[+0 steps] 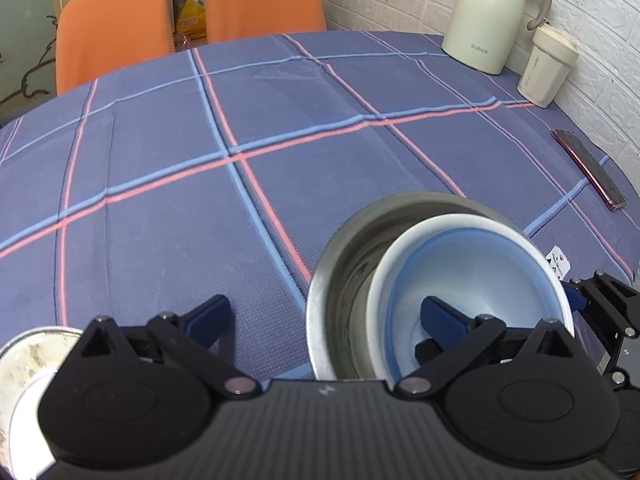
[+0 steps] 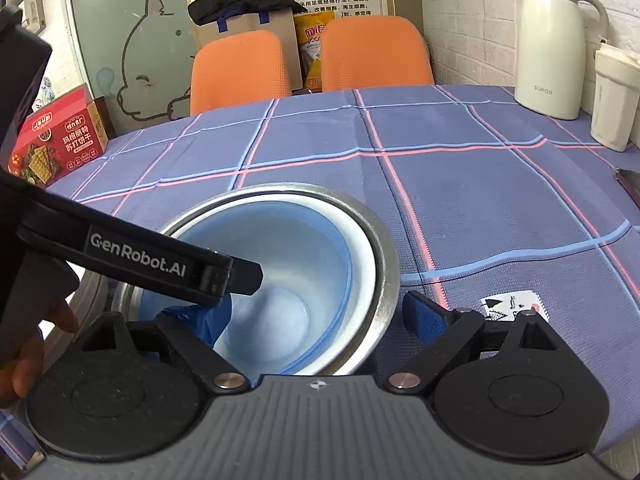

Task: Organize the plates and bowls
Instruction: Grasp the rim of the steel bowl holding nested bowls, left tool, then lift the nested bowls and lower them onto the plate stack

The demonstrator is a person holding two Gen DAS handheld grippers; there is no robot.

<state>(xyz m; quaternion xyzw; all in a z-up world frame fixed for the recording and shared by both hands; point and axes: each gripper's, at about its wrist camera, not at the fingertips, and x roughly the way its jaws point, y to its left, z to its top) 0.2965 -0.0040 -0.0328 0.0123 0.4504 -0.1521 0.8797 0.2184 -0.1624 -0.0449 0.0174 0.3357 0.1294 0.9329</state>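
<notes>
Nesting: one blue bowl (image 2: 280, 280) inside one steel bowl (image 2: 386, 276); both hand-held grippers spread.

I see a slate-blue cloth-covered table (image 2: 500, 208) crossed by a plaid of pink and light-blue lines. On it, a dull silver steel bowl (image 2: 386, 276) holds a white-rimmed, pale-blue plastic bowl (image 2: 280, 280). My black grippers carry royal-blue finger pads (image 1: 208, 316). Beyond: two orange fabric chairs (image 2: 240, 72), a cream thermos jug (image 2: 554, 52), a red cracker box (image 2: 56, 140).

Both wrist views closely share the nested bowls (image 1: 472, 280).
</notes>
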